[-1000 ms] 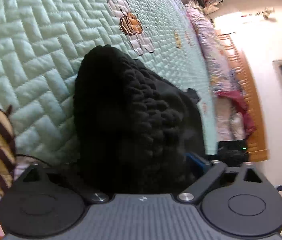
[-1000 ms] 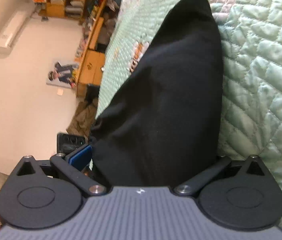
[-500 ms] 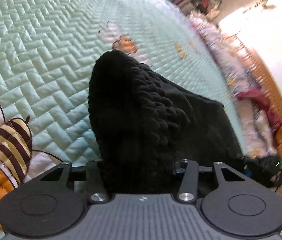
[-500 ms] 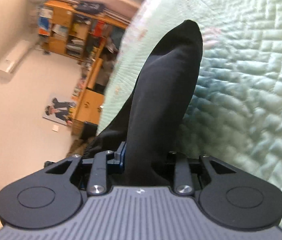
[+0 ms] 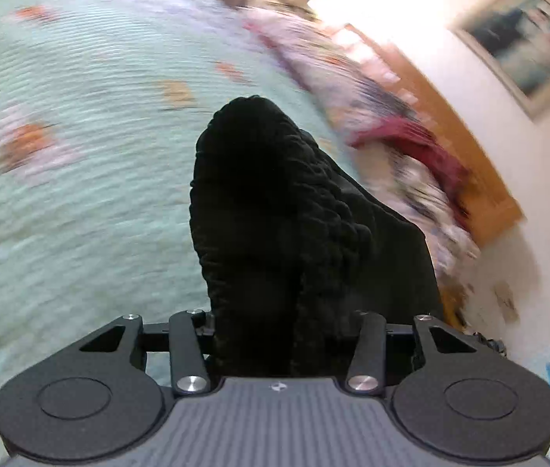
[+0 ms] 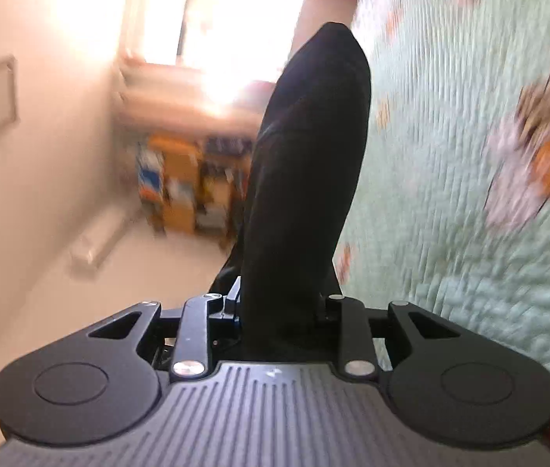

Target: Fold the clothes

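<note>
Here both claws are clenched on one black garment (image 5: 294, 233) — left claw (image 5: 281, 327) and right claw (image 6: 281, 307) lifting it above the blurred green quilt (image 5: 80, 155).

Quilt (image 5: 80, 194) blurred; tongs' tips hidden.

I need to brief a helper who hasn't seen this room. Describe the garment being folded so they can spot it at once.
Start at the mint-green quilted bedspread with orange flower patches. Raised in front of it is the black fabric garment, with the left gripper and right gripper each clamped on part of it. It is the only plain black item; one part is bumpy and gathered, and the dark red cloth lies further off.
</note>
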`<state>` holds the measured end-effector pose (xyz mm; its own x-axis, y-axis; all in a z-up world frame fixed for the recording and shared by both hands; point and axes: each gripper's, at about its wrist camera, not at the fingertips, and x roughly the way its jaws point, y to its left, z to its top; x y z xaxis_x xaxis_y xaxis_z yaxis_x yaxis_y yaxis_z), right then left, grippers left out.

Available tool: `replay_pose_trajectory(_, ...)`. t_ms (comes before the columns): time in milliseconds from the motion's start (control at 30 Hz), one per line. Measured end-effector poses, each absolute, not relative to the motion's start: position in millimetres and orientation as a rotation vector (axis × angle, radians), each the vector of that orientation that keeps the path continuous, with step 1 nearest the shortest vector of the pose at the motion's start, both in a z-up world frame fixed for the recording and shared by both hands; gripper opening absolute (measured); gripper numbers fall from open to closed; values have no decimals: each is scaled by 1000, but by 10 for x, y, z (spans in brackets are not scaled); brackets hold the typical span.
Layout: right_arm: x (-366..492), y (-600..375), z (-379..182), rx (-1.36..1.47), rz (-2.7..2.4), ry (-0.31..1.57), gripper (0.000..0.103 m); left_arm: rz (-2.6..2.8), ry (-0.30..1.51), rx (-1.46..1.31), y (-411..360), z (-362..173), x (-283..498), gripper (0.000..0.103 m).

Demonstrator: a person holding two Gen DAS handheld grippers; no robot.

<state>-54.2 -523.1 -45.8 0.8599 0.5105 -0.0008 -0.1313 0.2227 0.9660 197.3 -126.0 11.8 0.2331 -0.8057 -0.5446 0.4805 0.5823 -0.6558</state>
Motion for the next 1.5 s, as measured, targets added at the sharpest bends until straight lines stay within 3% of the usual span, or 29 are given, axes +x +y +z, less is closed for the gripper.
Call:
replay_pose_trajectory(267, -2255, -6482, 409, 1202, 175, -91, 31, -1338, 925, -211, -3660, 1087, 1481, 48)
replay_pose_trajectory(500, -4026, -7110, 720, 1098, -154, -434, 31, -1669, 925, -23, -5950, 1732, 303, 48)
replay_pose_trajectory(667, -5017, -7315, 503, 1092, -357, -607, 31, -1813, 967, 123, -7213, 1622, -713, 50)
replay_pose_trajectory(767, -5324, -7418, 62, 1173, -523, -629, 31, -1771, 1075, 220, -7816, 1068, -1176, 58)
replay_pose_trajectory(833, -5389, -7458, -209, 1220, -619, -630, 31, -1681, 1125, 275, -7975, 587, -1282, 63)
replay_pose_trajectory(933, -5394, -7487, -460, 1249, -702, -640, 35, -1541, 1193, 354, -8198, -132, -1432, 93)
replay_pose_trajectory(967, -5395, -7497, -543, 1258, -730, -643, 39, -1548, 1199, 308, -8173, -160, -1376, 96)
replay_pose_trajectory(1033, -5398, -7516, -710, 1276, -786, -650, 49, -1571, 1209, 203, -8105, -175, -1245, 94)
replay_pose_trajectory(1133, -5402, -7545, -960, 1303, -870, -659, 50, -1565, 1180, 5, -8004, 34, -1037, 93)
replay_pose_trajectory(1367, -5520, -7678, -853, 1239, -1003, -543, 48, -1561, 1151, -139, -7359, 254, -573, 99)
replay_pose_trajectory(1500, -5546, -7642, -723, 1171, -1107, -439, 60, -1526, 1167, -178, -6910, 136, -286, 102)
